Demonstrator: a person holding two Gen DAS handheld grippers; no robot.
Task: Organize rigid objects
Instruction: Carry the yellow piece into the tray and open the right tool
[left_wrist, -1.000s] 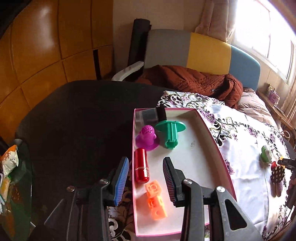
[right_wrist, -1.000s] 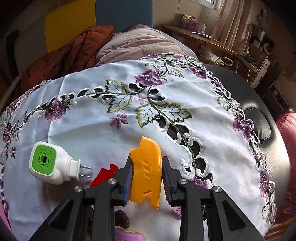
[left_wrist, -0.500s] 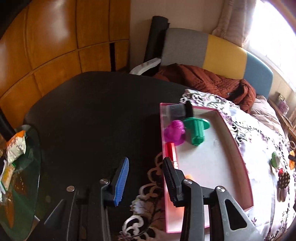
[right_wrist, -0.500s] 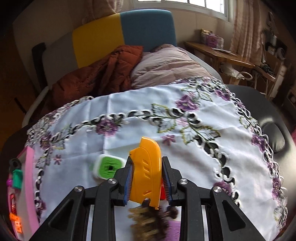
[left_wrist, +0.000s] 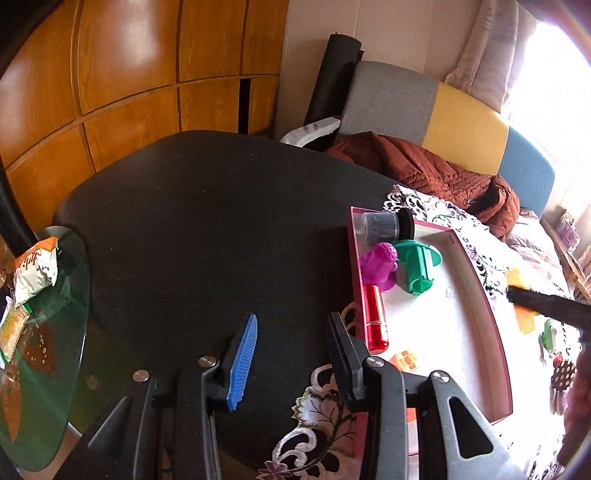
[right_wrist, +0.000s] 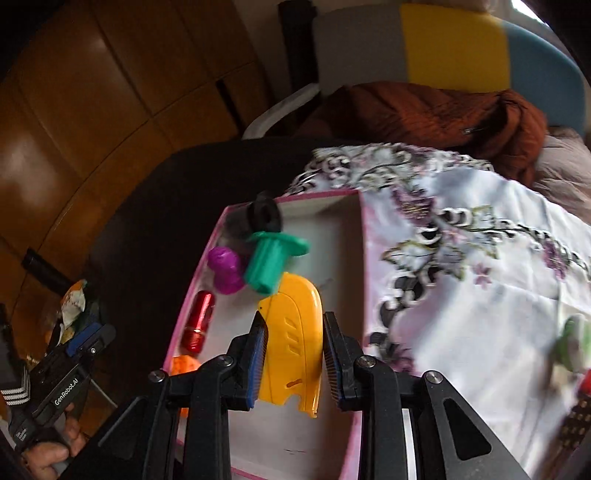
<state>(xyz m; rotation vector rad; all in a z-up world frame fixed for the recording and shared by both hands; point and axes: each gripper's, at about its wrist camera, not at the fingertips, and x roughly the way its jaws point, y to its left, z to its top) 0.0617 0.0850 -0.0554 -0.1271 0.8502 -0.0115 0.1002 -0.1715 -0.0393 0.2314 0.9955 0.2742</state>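
The right gripper (right_wrist: 293, 354), clamped on the yellow case (right_wrist: 293, 347), hangs over the pink tray (right_wrist: 360, 295) at lower centre, so lowering and letting go likely comes next; the left gripper (left_wrist: 291, 350) holds nothing.

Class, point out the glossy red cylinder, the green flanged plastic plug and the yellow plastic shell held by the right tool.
Glossy red cylinder (left_wrist: 375, 317): left wrist view, mid-body.
Green flanged plastic plug (right_wrist: 266, 266): right wrist view, on its stem.
Yellow plastic shell (right_wrist: 291, 332): right wrist view, on its slotted face.

Home bedroom, bed headboard (left_wrist: 436, 114), wooden wardrobe (left_wrist: 129, 74)
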